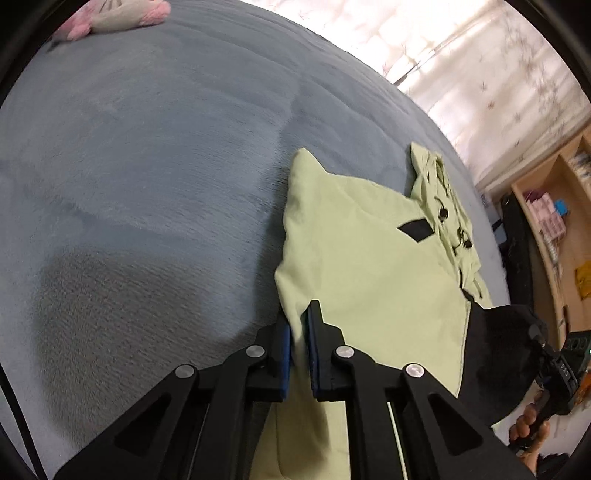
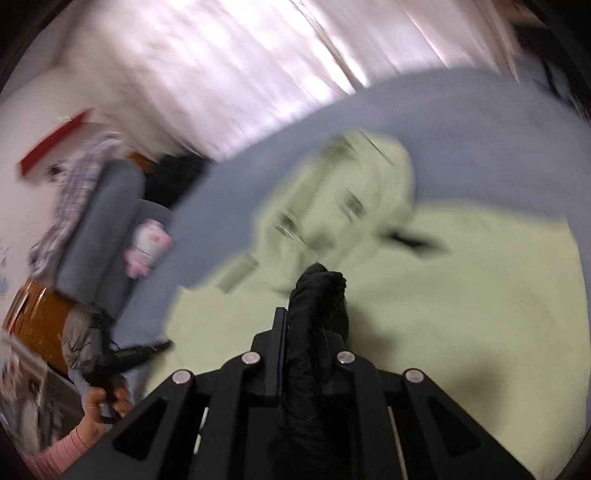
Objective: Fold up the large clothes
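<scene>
A pale green jacket [image 1: 369, 266] lies spread on a grey-blue bed cover [image 1: 147, 166], its hood [image 1: 439, 184] toward the far edge and a black patch [image 1: 415, 230] on the chest. My left gripper [image 1: 300, 318] is shut on the jacket's near left edge, green cloth pinched between the blue pads. In the blurred right wrist view my right gripper [image 2: 314, 317] is shut on a bunch of black fabric [image 2: 317, 291] at the jacket's [image 2: 443, 314] edge. That black fabric [image 1: 498, 350] also shows at the lower right of the left wrist view.
A pink and grey plush toy [image 1: 122, 14] lies at the bed's far corner. Curtains [image 1: 461, 55] and a wooden shelf [image 1: 554, 221] stand beyond the bed. A grey chair [image 2: 99, 221] with clothes, a pink toy [image 2: 147, 243] and a hand [image 2: 107, 398] show at left.
</scene>
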The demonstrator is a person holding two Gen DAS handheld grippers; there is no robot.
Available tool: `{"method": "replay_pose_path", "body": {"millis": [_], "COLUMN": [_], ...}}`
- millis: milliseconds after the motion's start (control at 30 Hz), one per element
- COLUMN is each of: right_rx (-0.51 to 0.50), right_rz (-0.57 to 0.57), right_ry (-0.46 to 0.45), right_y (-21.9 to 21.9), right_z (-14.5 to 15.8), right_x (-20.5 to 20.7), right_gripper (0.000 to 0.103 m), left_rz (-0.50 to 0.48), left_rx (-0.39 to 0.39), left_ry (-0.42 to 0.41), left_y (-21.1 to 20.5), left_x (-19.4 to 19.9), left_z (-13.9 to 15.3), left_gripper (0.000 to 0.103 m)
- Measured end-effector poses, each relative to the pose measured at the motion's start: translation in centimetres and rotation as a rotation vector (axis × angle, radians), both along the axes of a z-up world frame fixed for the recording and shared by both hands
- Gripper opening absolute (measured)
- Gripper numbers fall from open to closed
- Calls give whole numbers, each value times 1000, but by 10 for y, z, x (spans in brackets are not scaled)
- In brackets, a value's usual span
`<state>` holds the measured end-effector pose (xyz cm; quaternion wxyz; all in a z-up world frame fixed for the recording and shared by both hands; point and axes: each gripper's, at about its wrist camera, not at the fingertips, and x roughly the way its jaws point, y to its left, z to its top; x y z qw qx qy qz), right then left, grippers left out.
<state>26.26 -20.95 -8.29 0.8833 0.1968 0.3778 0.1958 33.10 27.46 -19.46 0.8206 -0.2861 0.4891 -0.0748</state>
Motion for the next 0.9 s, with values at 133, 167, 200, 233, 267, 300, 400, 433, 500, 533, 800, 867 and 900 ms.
{"method": "replay_pose_path", "body": {"millis": [133, 167, 200, 233, 267, 300, 400, 433, 500, 533, 800, 867, 900], "right_rx": [-223, -271, -290, -299, -286, -244, -97, -70, -38, -24, -115, -213, -212], "right_rz": [-106, -128, -140, -160, -173, -181, -193, -197, -199, -196, -182, -114, -94], "right_ry": [61, 100, 129, 178, 205, 239, 316, 331, 343, 348, 291, 223, 170], "right_y": [10, 7, 5, -3, -11, -23, -53, -60, -66, -69, -51, -28, -21], "right_z": [-22, -34, -42, -53, -59, -65, -78, -80, -82, -82, -80, -72, -65], "right_x": [21, 25, 27, 28, 27, 25, 20, 17, 12, 12, 32, 40, 40], "right_gripper": [11, 11, 14, 14, 14, 16, 35, 43, 45, 45, 39, 11, 10], "left_rz": [-7, -10, -11, -15, -18, -21, -35, -48, -79, -91, -105, -91, -79], "left_rx": [8, 25, 40, 46, 47, 49, 91, 118, 151, 165, 265, 300, 307], "left_ry": [22, 29, 38, 43, 46, 46, 55, 62, 88, 101, 55, 5, -23], "left_y": [4, 4, 2, 1, 2, 1, -3, -6, -14, -14, -25, -25, -22], "left_x": [4, 6, 10, 13, 16, 23, 41, 51, 68, 74, 97, 94, 90], "left_z": [-5, -4, -2, -1, 0, 3, 7, 7, 4, 3, 6, 13, 17], "left_gripper": [14, 23, 29, 41, 53, 59, 68, 68, 68, 68, 4, 3, 3]}}
